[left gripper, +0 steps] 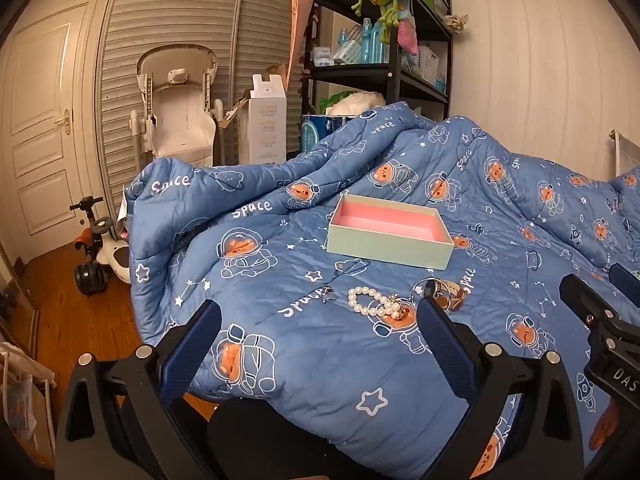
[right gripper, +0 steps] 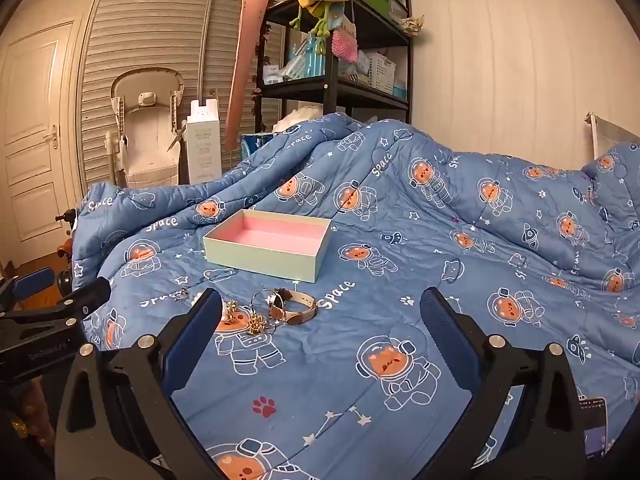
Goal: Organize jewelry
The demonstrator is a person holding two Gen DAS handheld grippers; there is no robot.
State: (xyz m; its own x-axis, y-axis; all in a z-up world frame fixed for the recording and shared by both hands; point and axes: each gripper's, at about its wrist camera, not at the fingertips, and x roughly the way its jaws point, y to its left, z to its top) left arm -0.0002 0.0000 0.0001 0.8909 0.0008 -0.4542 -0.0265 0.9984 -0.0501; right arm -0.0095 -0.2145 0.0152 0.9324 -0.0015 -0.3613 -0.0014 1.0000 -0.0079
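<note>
1. The left gripper (left gripper: 320, 316) has its two fingers spread wide, with nothing between them but quilt; it hangs above the near part of the bed and touches nothing.
2. The right gripper (right gripper: 322, 306) is likewise spread wide and holds nothing, with only bare quilt between its fingers.
3. Just beyond the left gripper's fingertips lies a pearl bracelet (left gripper: 370, 300) with a small gold charm (left gripper: 400, 310) at its right end.
4. To the left of the pearls sits a small silver ring (left gripper: 327, 293); to the right, partly hidden behind the left gripper's right finger, lies a watch (right gripper: 294, 306) with a brown-and-cream strap, beside thin silver hoops (right gripper: 260, 300).
5. In the right wrist view, gold earrings (right gripper: 256, 324) lie just near of the watch, close to the right gripper's left finger.
6. Farther back on the bed, apart from the jewelry, stands an open box (left gripper: 390, 250), pale green outside and pink inside, with nothing in it.
7. Everything rests on a blue quilt (left gripper: 320, 380) printed with astronaut bears and the word "Space".
8. Far behind stand a black shelf (left gripper: 394, 72) full of goods, a white high chair (left gripper: 178, 120), a slatted closet door and a white door at far left.
9. A child's ride-on toy (left gripper: 98, 252) stands on the wooden floor to the left of the bed.
</note>
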